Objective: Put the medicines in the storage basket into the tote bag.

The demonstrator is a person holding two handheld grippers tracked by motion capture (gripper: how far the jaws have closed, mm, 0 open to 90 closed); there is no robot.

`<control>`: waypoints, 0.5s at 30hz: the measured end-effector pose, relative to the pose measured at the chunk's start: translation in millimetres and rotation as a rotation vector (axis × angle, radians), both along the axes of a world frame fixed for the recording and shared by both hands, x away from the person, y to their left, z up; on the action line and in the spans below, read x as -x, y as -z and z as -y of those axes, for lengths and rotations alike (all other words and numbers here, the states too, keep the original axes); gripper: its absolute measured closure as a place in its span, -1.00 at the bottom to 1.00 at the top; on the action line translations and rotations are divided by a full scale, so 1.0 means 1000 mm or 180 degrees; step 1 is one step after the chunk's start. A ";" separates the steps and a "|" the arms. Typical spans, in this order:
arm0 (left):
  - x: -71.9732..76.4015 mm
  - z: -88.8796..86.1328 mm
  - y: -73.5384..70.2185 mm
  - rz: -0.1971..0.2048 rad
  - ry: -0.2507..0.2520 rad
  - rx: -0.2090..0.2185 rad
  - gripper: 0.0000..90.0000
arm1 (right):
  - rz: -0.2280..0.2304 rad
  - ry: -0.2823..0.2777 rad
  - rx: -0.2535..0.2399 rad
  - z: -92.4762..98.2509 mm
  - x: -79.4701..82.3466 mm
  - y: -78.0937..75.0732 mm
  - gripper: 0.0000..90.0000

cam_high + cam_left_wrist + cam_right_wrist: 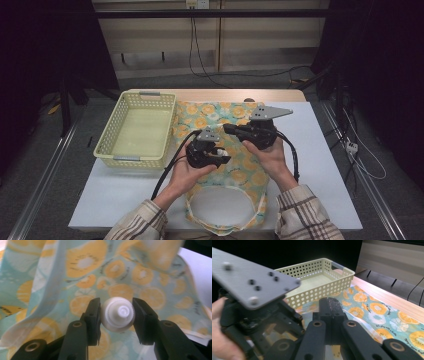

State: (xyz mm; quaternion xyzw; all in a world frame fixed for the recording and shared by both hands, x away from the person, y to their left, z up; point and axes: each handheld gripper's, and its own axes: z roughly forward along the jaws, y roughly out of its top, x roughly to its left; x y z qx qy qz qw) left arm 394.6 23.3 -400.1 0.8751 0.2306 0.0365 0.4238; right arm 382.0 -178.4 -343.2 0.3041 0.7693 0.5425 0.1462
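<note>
Between left gripper [117,315] jaws, round white ribbed plastic cap [118,314] over citrus-print cloth [82,272]

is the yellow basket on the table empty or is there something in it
Empty. The yellow perforated basket shows only its bare floor in the high view, and the right gripper view shows nothing in the part of its inside it sees.

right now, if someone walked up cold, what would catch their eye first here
Probably the citrus-print cloth spread across the middle of the white table, bright orange slices on pale teal. Just above it, the left gripper clamps a small white bottle between its jaws, cap towards the camera, beside the right gripper with its jaws shut. At the table's left stands a pale yellow perforated basket.
</note>
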 end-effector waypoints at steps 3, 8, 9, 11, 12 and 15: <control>-0.010 -0.003 0.005 -0.0027 -0.0119 -0.0024 0.34 | -0.0008 0.0006 0.0001 0.001 -0.001 0.001 1.00; -0.020 -0.001 0.015 -0.0059 -0.0230 -0.0127 0.33 | -0.0040 0.0018 0.0003 0.001 -0.003 0.004 1.00; -0.021 0.000 0.017 -0.0052 -0.0275 -0.0169 0.33 | -0.0043 0.0018 0.0010 0.001 -0.003 0.005 1.00; -0.025 0.001 0.021 -0.0072 -0.0296 -0.0195 0.33 | -0.0056 0.0011 0.0016 0.000 -0.003 0.006 1.00; -0.026 0.001 0.023 -0.0042 -0.0340 -0.0234 0.33 | -0.0061 0.0010 0.0023 0.000 -0.003 0.006 1.00; -0.029 0.001 0.027 -0.0090 -0.0341 -0.0227 0.33 | -0.0070 0.0006 0.0031 -0.001 -0.004 0.008 1.00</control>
